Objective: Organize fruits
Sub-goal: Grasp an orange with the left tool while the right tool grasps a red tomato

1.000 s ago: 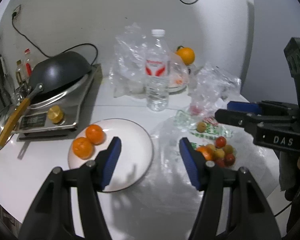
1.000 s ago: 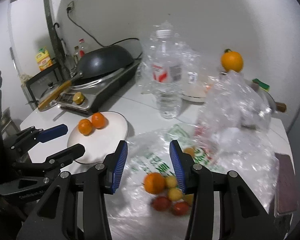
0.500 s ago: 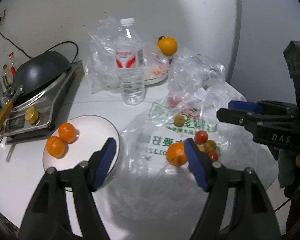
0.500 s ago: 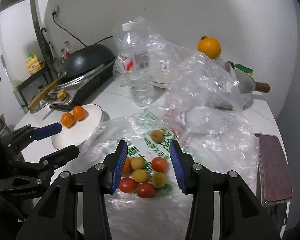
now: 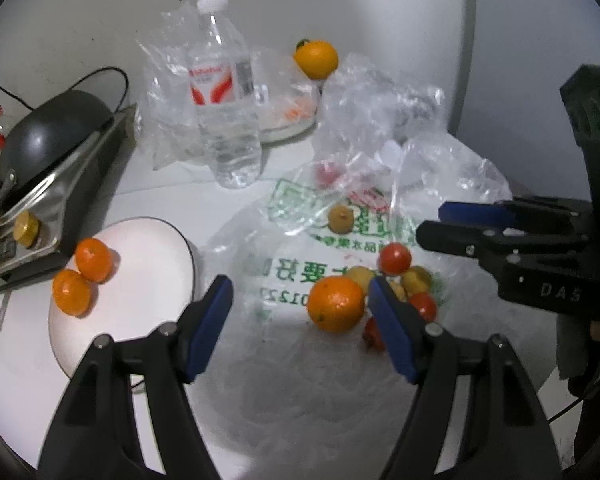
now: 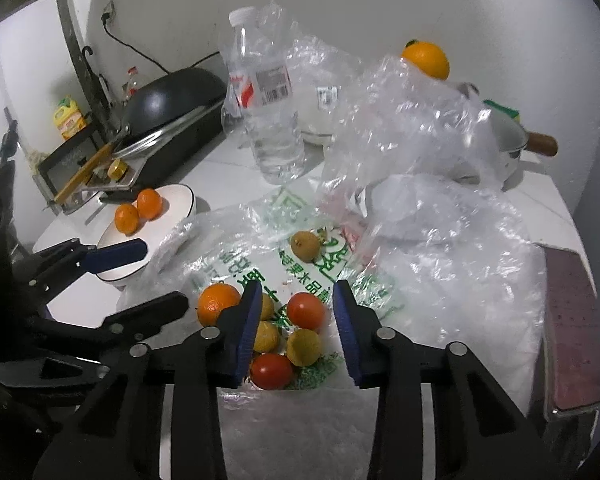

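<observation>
A white plate (image 5: pixel 148 280) (image 6: pixel 172 208) holds two mandarins (image 5: pixel 84 276) (image 6: pixel 138 210). A third mandarin (image 5: pixel 336 304) (image 6: pixel 218 304) lies on a printed plastic bag (image 5: pixel 300 276) (image 6: pixel 300 264) with several small red and yellow fruits (image 5: pixel 396 258) (image 6: pixel 306 310). My left gripper (image 5: pixel 300 300) is open and empty, its right finger beside the mandarin. My right gripper (image 6: pixel 296 312) is open and empty, just above the small fruits. It also shows in the left wrist view (image 5: pixel 440 224).
A water bottle (image 5: pixel 224 96) (image 6: pixel 268 104) stands behind the bag amid crumpled clear plastic (image 6: pixel 412 120). A wok on a stove (image 5: pixel 48 132) (image 6: pixel 172 104) is at the left. An orange (image 5: pixel 316 58) (image 6: pixel 426 60) sits at the back. A pot (image 6: pixel 508 140) and a dark red block (image 6: pixel 568 320) are at the right.
Both grippers have moved closer to the fruit pile on the bag. The left gripper has swung right, away from the plate, toward the loose mandarin. Both stay open.
</observation>
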The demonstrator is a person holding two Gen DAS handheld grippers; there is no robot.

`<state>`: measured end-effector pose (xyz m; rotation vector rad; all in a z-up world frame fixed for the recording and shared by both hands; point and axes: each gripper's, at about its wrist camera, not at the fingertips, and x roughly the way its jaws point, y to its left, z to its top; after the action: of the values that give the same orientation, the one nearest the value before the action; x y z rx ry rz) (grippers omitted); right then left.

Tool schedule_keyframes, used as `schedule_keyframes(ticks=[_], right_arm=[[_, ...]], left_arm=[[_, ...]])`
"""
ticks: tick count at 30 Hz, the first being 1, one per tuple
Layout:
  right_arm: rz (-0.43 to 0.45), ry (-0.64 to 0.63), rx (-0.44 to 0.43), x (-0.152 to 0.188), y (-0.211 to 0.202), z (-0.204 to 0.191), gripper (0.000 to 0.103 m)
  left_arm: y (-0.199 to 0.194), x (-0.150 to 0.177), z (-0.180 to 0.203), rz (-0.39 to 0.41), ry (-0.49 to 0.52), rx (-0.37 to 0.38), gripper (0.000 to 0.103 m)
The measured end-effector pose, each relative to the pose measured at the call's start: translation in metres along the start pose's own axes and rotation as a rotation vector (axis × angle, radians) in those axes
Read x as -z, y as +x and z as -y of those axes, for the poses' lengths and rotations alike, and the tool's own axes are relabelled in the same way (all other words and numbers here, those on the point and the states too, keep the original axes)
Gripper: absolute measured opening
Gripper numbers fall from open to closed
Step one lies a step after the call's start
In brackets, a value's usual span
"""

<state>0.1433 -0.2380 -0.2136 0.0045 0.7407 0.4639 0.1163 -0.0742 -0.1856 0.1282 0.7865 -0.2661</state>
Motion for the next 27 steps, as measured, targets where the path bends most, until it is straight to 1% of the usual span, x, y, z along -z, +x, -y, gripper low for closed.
schedule_keyframes(ticks=[10, 17, 20, 25, 27], right_arm=[[-0.055, -0.003, -0.013, 0.000, 0.022, 0.005, 0.037], [-0.088, 0.005, -0.014, 0.002, 0.036, 0.006, 0.037], [-0.102, 0.008, -0.013, 0.003, 0.042, 0.007, 0.037], [-0.124, 0.006, -0.008, 0.004, 0.049, 0.007, 0.036], [-0.131, 0.000, -0.005, 0.004, 0.051, 0.006, 0.032]], left_arm=[[0.026, 0.000, 0.005, -0.035, 0.007, 0.020, 0.071], [0.036, 0.002, 0.006, -0.057, 0.028, 0.028, 0.071], [0.039, 0.002, 0.005, -0.066, 0.031, 0.049, 0.070], [0.045, 0.003, 0.008, -0.087, 0.039, 0.079, 0.063], [0.048, 0.005, 0.008, -0.099, 0.044, 0.083, 0.055]])
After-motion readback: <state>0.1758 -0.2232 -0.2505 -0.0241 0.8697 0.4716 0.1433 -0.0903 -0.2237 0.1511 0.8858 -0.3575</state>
